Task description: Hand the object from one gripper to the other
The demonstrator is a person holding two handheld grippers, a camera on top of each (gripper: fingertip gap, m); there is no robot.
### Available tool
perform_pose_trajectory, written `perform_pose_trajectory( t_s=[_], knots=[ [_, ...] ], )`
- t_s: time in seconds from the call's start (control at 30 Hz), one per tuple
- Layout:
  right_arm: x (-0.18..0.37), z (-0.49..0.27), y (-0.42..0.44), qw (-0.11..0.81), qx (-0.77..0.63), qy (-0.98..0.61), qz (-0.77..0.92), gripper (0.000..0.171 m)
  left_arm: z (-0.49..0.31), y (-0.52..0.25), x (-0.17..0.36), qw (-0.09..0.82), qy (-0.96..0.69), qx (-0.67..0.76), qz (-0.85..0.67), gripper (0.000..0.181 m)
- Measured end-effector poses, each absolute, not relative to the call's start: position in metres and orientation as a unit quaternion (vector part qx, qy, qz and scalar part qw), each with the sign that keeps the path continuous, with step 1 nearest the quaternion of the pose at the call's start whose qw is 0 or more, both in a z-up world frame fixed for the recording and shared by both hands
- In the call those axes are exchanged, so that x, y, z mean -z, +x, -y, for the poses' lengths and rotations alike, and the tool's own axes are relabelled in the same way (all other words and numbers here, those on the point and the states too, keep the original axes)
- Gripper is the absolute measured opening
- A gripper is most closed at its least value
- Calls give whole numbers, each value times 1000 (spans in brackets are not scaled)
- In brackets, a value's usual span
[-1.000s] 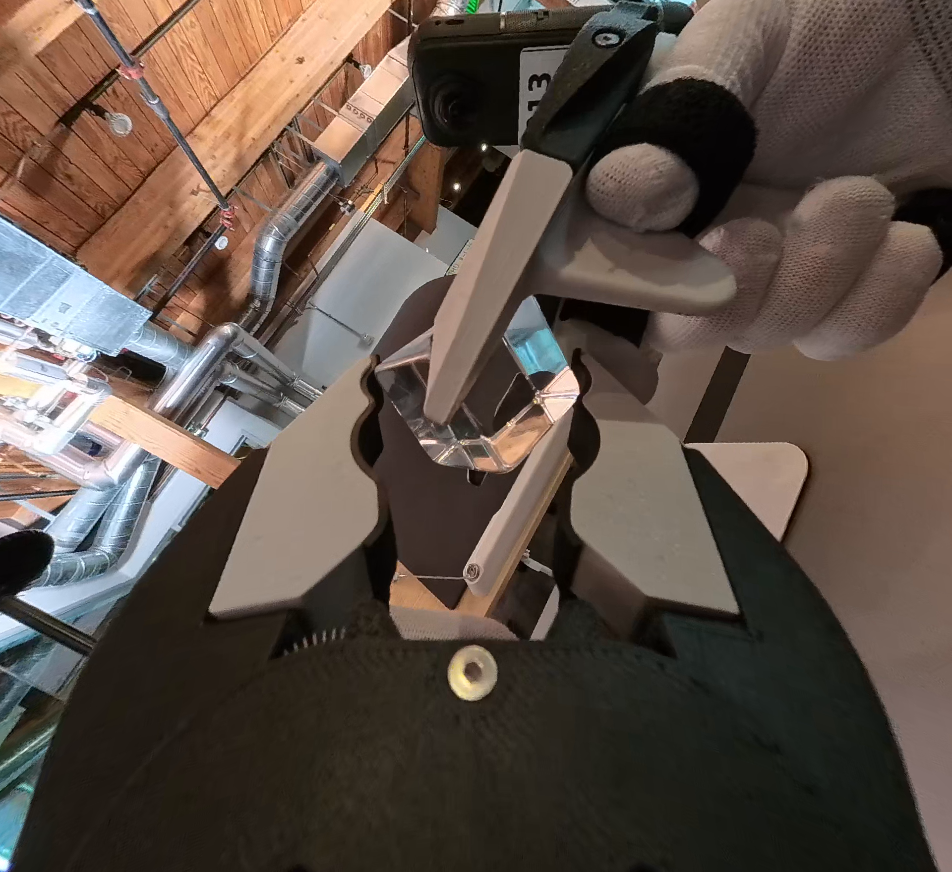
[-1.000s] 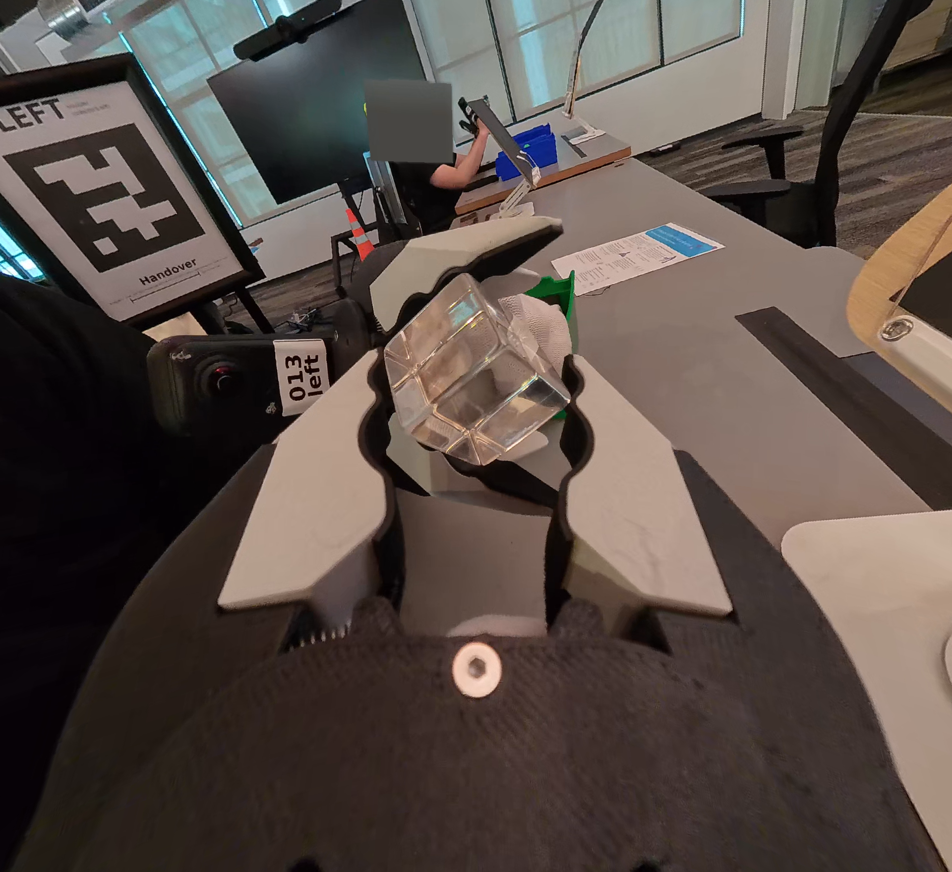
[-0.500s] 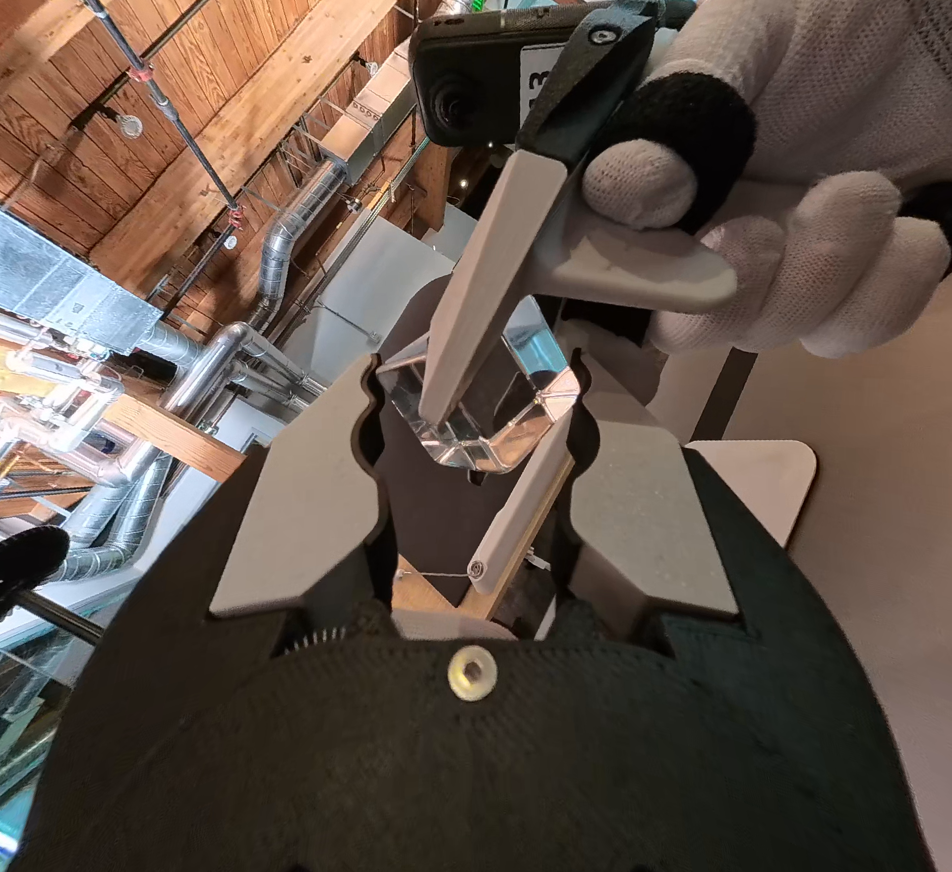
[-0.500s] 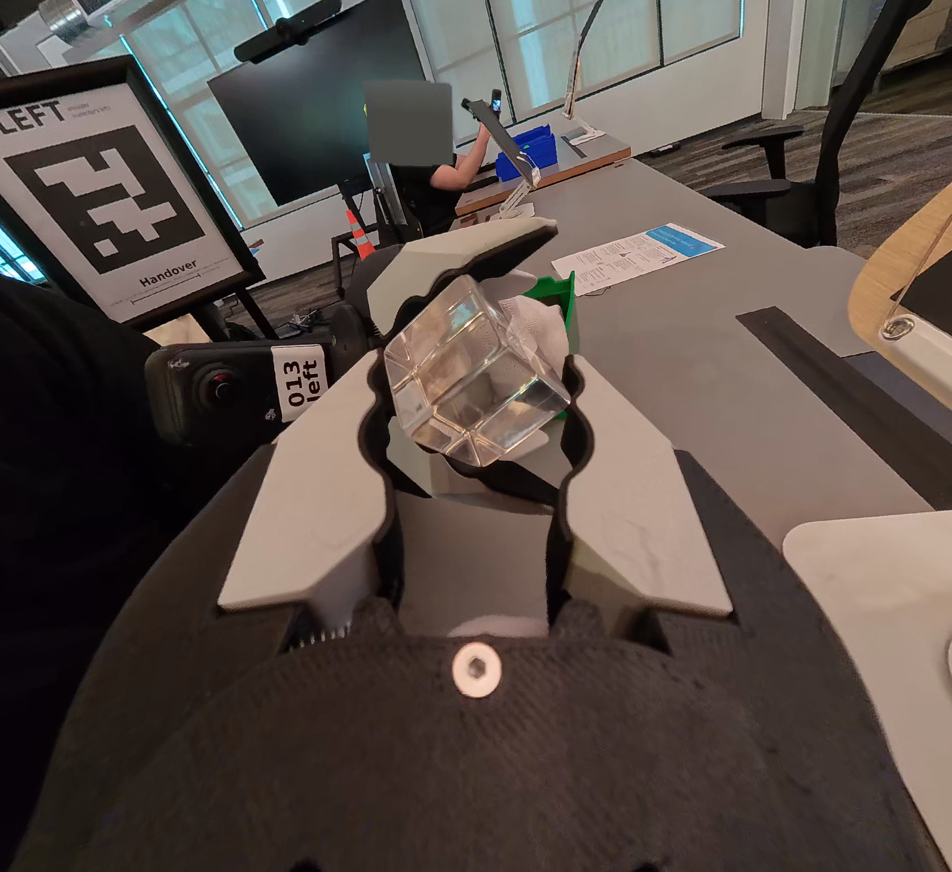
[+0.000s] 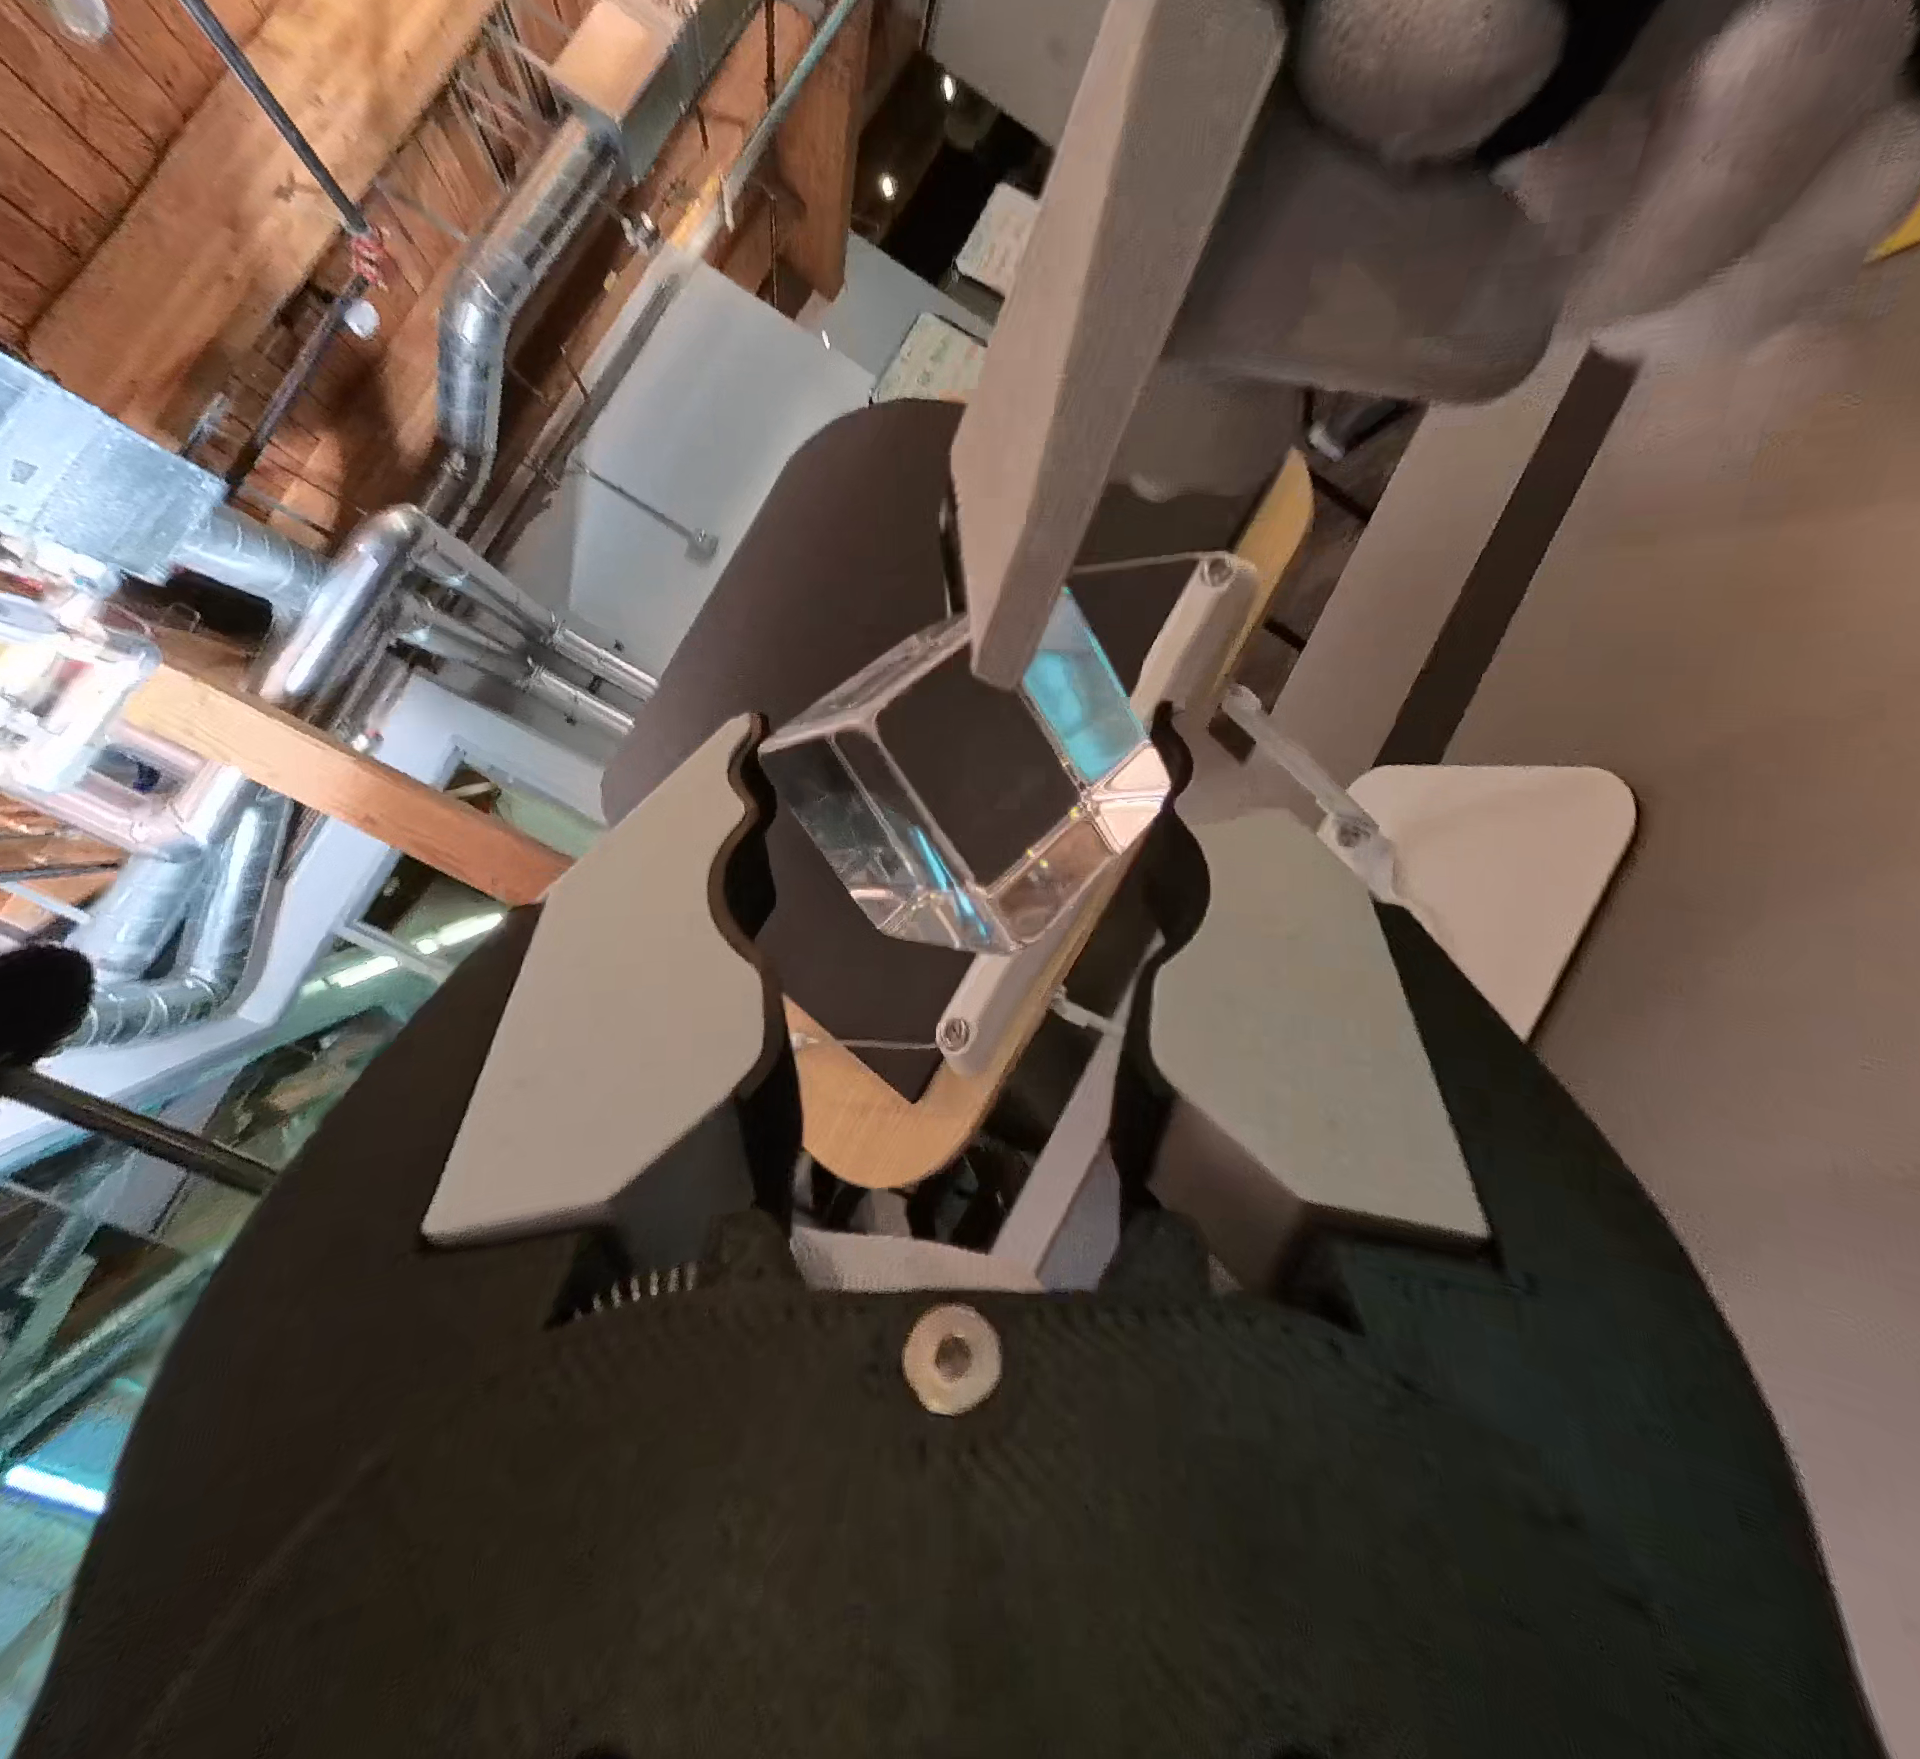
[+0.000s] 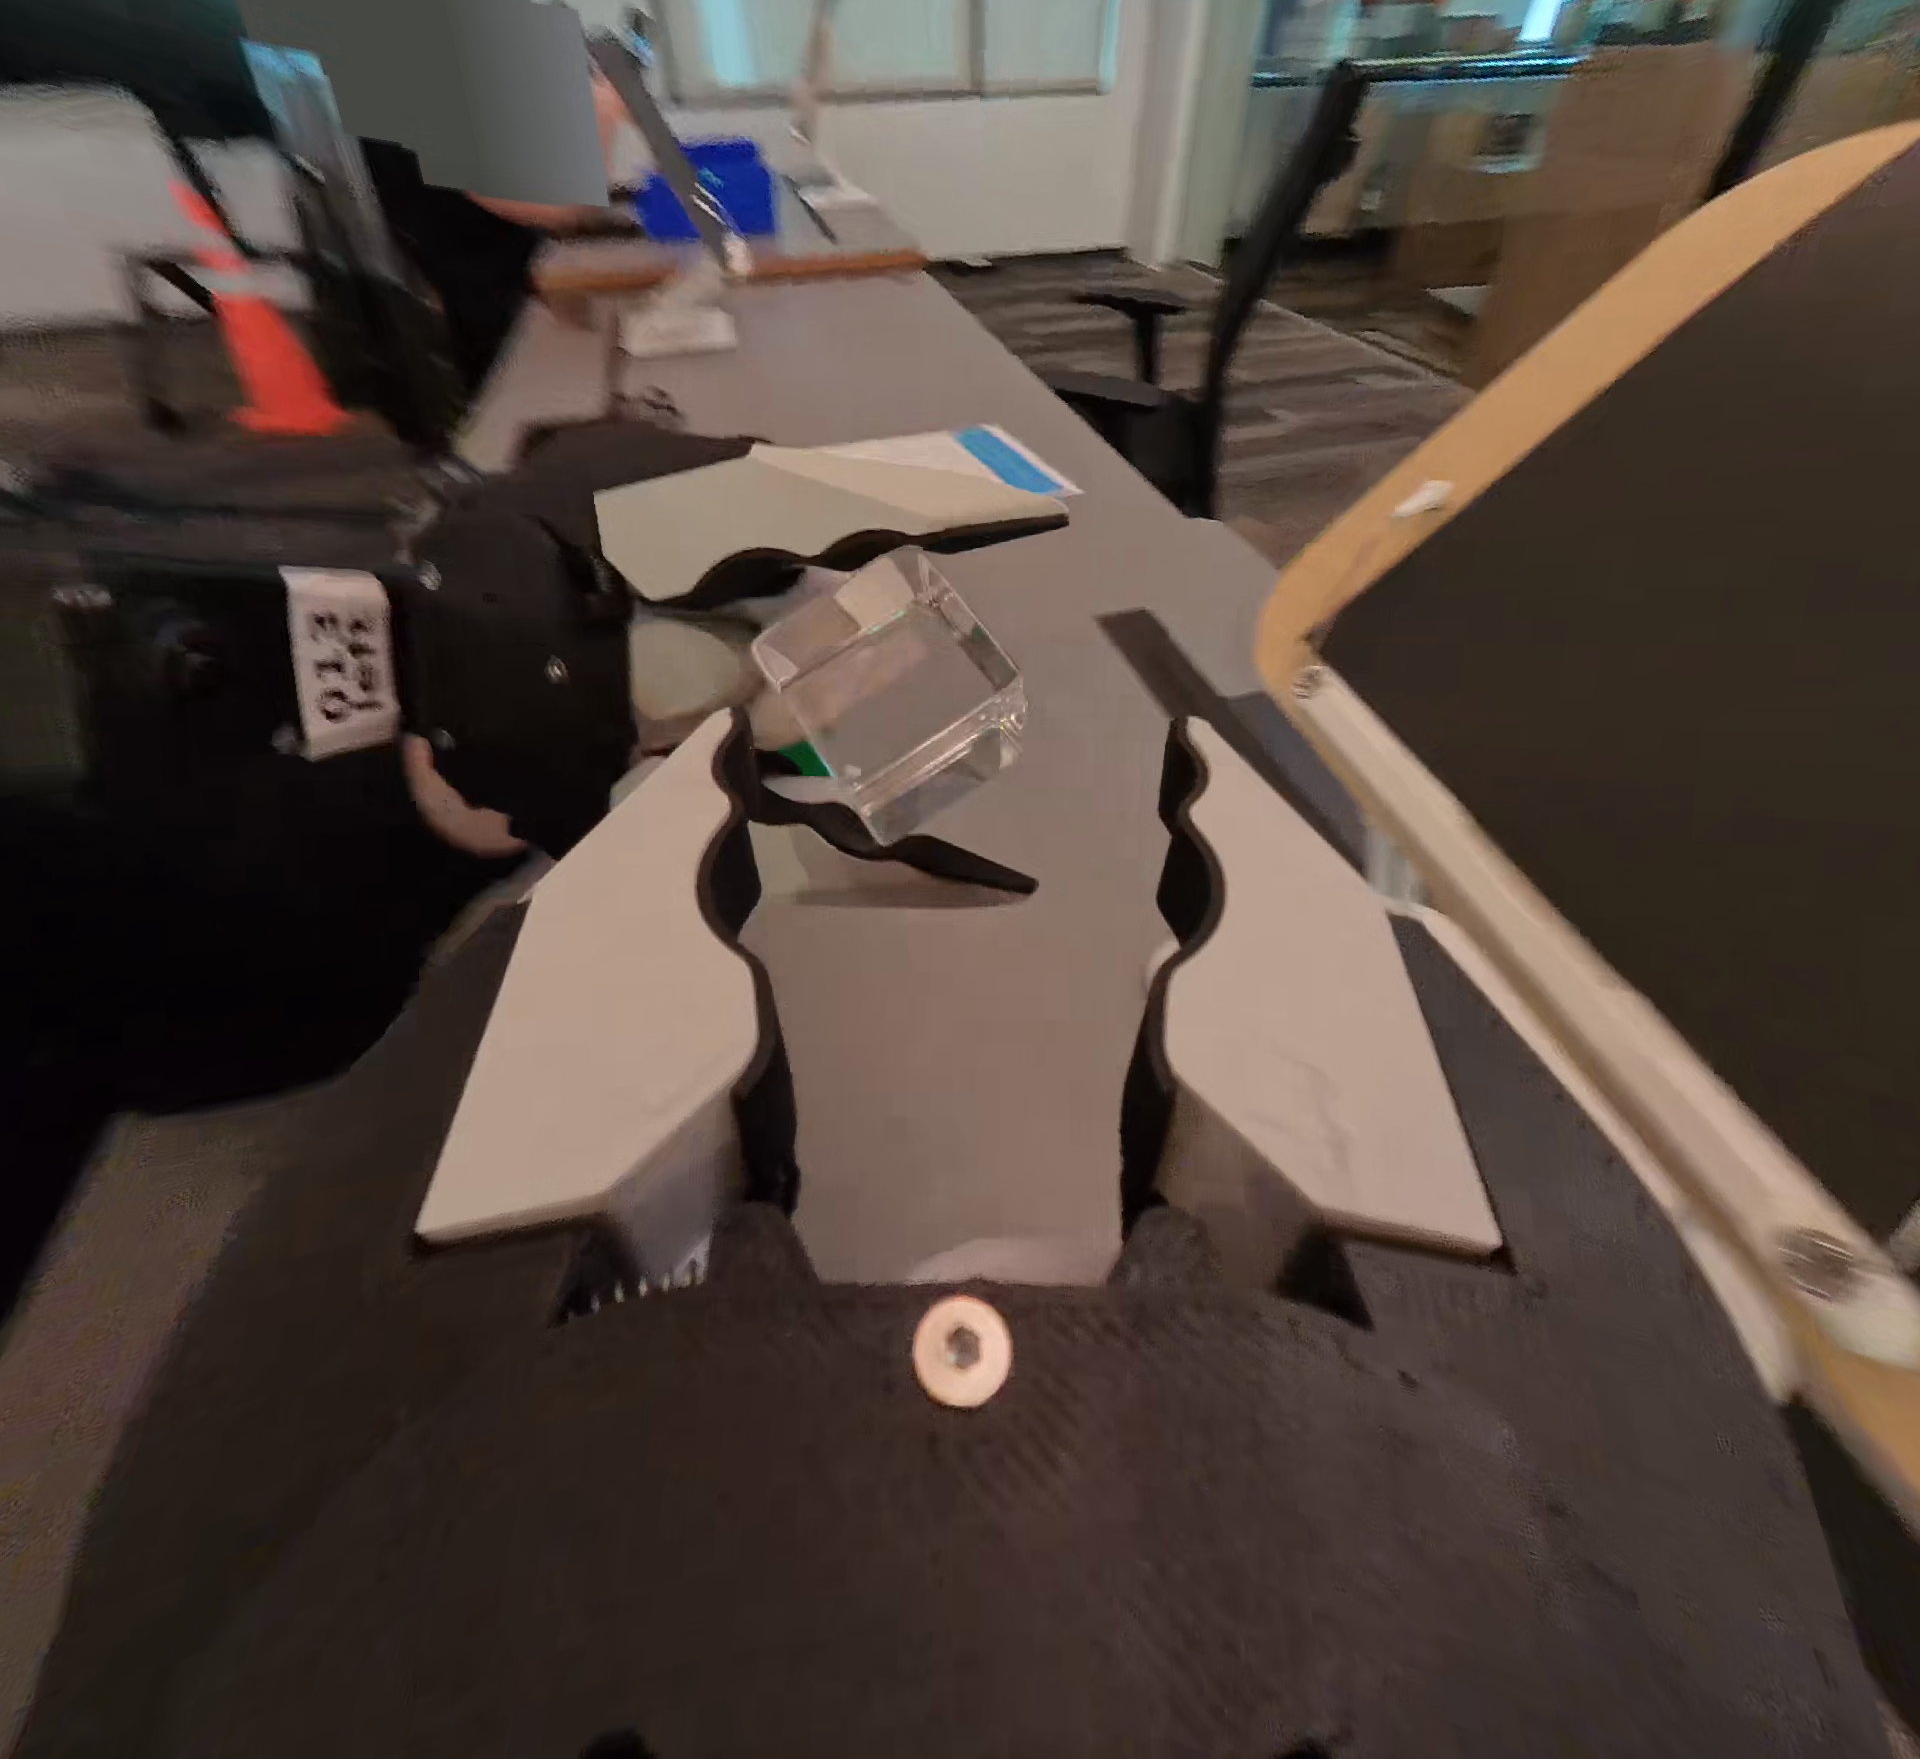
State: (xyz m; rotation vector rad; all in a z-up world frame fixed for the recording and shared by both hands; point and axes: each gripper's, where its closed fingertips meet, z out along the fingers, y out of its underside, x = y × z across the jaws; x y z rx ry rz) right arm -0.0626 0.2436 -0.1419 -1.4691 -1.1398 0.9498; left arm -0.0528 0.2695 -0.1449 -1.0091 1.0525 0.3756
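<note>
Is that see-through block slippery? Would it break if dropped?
Probably slippery: the clear cube has smooth, shiny faces, and the left tool pinches it only at its tips. It looks solid, like glass or acrylic, so likely stiff and heavy for its size. Flat sides mean it shouldn't roll, but a drop might chip it.

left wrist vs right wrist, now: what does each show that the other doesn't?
Left wrist only: wooden ceiling, metal ducts, a white-gloved hand holding the right gripper.

Right wrist only: grey table, orange cone, blue bin, office chair, right gripper with jaws open.

Both: clear cube clamped by the left gripper.
</note>
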Motion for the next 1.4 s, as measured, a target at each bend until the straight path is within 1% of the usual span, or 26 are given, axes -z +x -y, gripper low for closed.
perform_pose_trajectory(
  t_s=[0.1, 0.17, 0.27, 0.37, 0.5, 0.57, 0.6, 0.67, 0.73, 0.8, 0.83, 0.93, 1.23, 1.4],
  knots=[
    [141, -244, -59, 522, -317, -621, 490, 76, -278, -58, 151, 705, -482, -200, -480, 70],
    [146, -244, -62, 518, -288, -635, 495, 76, -285, -62, 155, 689, -502, -224, -473, 70],
    [154, -247, -70, 515, -271, -648, 492, 78, -293, -66, 164, 658, -518, -270, -476, 70],
    [164, -254, -77, 516, -249, -657, 490, 78, -295, -61, 177, 635, -531, -278, -488, 71],
    [187, -262, -82, 497, -216, -672, 504, 76, -295, -54, 188, 617, -530, -280, -510, 70],
    [191, -265, -82, 495, -212, -676, 503, 73, -295, -54, 190, 616, -532, -282, -509, 70],
    [192, -267, -81, 494, -206, -680, 501, 69, -295, -53, 191, 615, -531, -279, -512, 70],
    [193, -268, -79, 493, -201, -681, 503, 67, -295, -53, 191, 614, -532, -283, -509, 70],
    [196, -268, -77, 486, -193, -685, 506, 69, -295, -52, 192, 615, -529, -284, -511, 70],
    [200, -271, -75, 486, -170, -689, 510, 78, -295, -52, 190, 618, -529, -284, -507, 70],
    [200, -272, -75, 487, -166, -690, 510, 77, -295, -53, 191, 617, -529, -284, -508, 70],
    [200, -270, -78, 485, -178, -687, 511, 68, -295, -53, 191, 617, -529, -284, -509, 70],
    [198, -267, -80, 486, -198, -676, 517, 68, -294, -53, 189, 629, -523, -271, -508, 71],
    [184, -260, -78, 484, -277, -659, 505, 68, -285, -49, 175, 665, -516, -216, -495, 73]
  ],
)
